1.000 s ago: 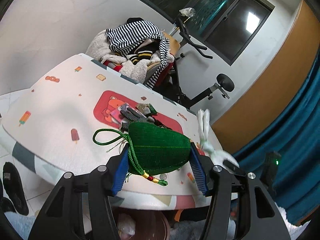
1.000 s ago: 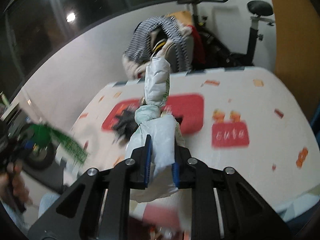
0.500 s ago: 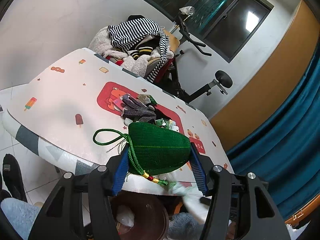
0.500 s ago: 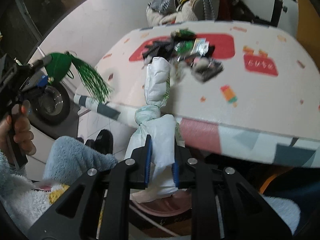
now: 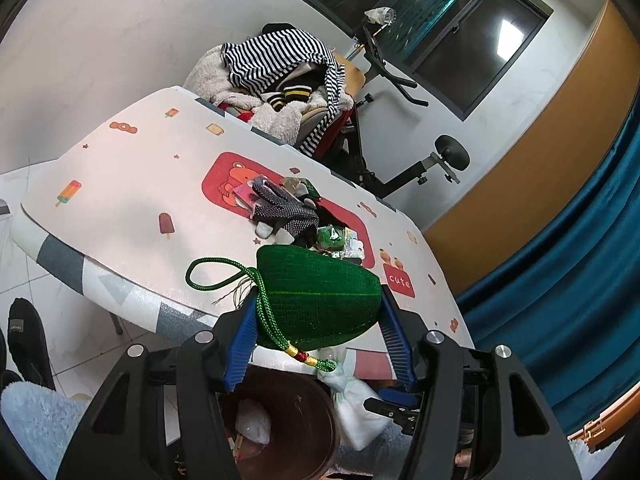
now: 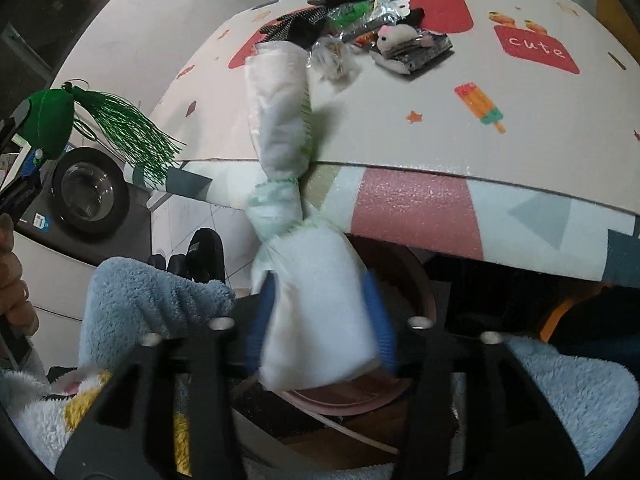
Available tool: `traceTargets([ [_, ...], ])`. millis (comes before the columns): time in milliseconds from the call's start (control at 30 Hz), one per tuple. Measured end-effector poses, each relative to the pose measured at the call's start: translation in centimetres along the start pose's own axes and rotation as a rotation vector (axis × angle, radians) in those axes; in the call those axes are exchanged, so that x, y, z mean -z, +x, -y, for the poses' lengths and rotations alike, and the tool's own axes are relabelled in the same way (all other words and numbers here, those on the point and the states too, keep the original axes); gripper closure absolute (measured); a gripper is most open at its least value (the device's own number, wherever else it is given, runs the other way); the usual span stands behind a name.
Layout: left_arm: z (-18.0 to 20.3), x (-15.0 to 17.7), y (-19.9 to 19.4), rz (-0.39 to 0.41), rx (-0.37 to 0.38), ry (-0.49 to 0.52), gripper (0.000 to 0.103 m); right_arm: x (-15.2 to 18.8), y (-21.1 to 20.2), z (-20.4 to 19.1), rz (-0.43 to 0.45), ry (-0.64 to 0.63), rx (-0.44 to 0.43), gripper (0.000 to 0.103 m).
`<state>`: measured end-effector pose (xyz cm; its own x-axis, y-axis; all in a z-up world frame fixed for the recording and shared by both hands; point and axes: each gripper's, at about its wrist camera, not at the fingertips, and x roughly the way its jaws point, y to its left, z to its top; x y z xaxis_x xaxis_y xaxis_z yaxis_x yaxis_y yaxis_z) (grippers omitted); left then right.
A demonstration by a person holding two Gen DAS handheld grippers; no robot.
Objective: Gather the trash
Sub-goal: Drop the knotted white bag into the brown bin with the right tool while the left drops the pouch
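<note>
Since a second ago the right gripper [image 6: 320, 324] has tipped down from above the surface [image 6: 400, 120] to below its near edge, over a round brownish-pink bin [image 6: 416, 280] on the floor. Its jaws, then pinched tight on the white knotted bundle [image 6: 316, 320], are now opening. The bundle still sits between the blue pads (blurred, so whether they still touch it is hard to tell), and its twisted upper half [image 6: 280, 108] stands up in front of the surface edge. From the left wrist camera the same bundle [image 5: 356, 404] shows low down, beside the bin [image 5: 288, 420], which already holds a pale crumpled scrap [image 5: 252, 424].

The left gripper [image 5: 316, 320] has barely shifted. It is clamped on a green woven pouch [image 5: 320, 300], one blue pad against each side, with a green cord loop [image 5: 216, 276] hanging off to the left and a knotted end with red and yellow beads [image 5: 304, 354] dangling below. In the right wrist view the pouch [image 6: 46, 120] trails a green tassel [image 6: 132, 136].

On the surface, near the red bear print, a heap remains: a black dotted glove [image 5: 288, 210], green wrappers [image 6: 348, 10], crumpled clear plastic [image 6: 332, 56] and a small white plush toy [image 6: 396, 36] on a dark packet. Beyond the surface a chair carries striped clothes [image 5: 280, 56], next to an exercise bike [image 5: 400, 148].
</note>
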<state>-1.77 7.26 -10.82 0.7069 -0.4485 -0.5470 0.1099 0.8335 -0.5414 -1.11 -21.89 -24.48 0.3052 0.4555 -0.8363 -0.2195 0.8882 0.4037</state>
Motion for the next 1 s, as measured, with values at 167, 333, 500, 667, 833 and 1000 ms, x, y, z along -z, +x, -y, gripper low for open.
traceTargets([
  [167, 0.5, 0.3, 0.5, -0.024, 0.015, 0.004, 0.047, -0.3, -0.7, 0.6, 0.034, 0.035, 0.011, 0.03],
  [333, 1.6, 0.8, 1.1, -0.059, 0.042, 0.042, 0.047, -1.2, -3.1, 1.1, 0.136, 0.055, 0.048, 0.014],
  [500, 2.6, 1.7, 2.1, -0.109, 0.063, 0.067, 0.047, -2.3, -5.0, 1.1, 0.211, 0.052, 0.093, 0.006],
  [667, 3.5, 2.8, 3.1, -0.162, 0.071, 0.097, 0.047, -3.2, -6.8, 1.0, 0.262, 0.039, 0.119, 0.006],
  [833, 3.8, 3.7, 4.2, -0.225, 0.07, 0.118, 0.046, -3.8, -7.8, 0.4, 0.288, 0.014, 0.147, 0.006],
  [1000, 4.0, 4.8, 5.2, -0.286, 0.075, 0.128, 0.045, -4.0, -8.4, 0.1, 0.298, 0.003, 0.145, 0.006],
])
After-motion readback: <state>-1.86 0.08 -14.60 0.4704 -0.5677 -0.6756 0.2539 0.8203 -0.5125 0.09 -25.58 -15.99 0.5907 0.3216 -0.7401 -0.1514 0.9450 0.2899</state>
